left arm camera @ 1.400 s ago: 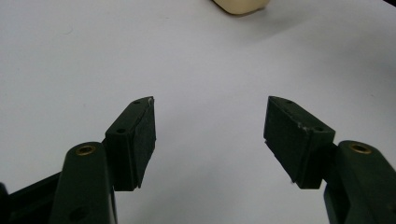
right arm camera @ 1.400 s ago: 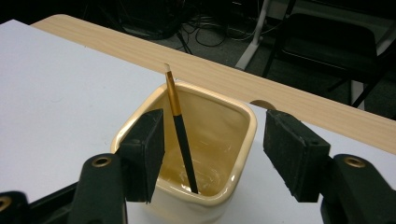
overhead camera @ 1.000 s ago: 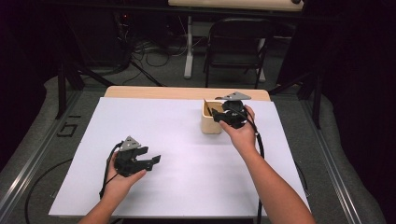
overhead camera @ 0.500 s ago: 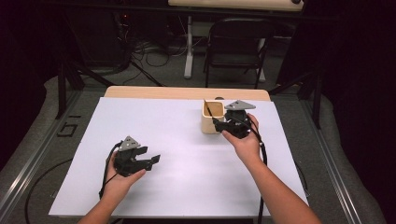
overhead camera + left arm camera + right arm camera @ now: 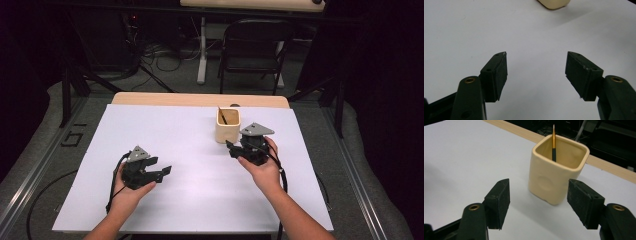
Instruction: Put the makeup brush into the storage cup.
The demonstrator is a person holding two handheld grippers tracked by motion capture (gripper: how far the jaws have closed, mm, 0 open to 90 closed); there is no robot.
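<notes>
Jaws spread wide and empty on left gripper (image 5: 165,171) over white table sheet (image 5: 190,150), right gripper (image 5: 231,148) likewise released just short of cream square ceramic cup (image 5: 556,175), slim black-and-gold brush (image 5: 553,142) upright inside, leaning on far wall.
</notes>
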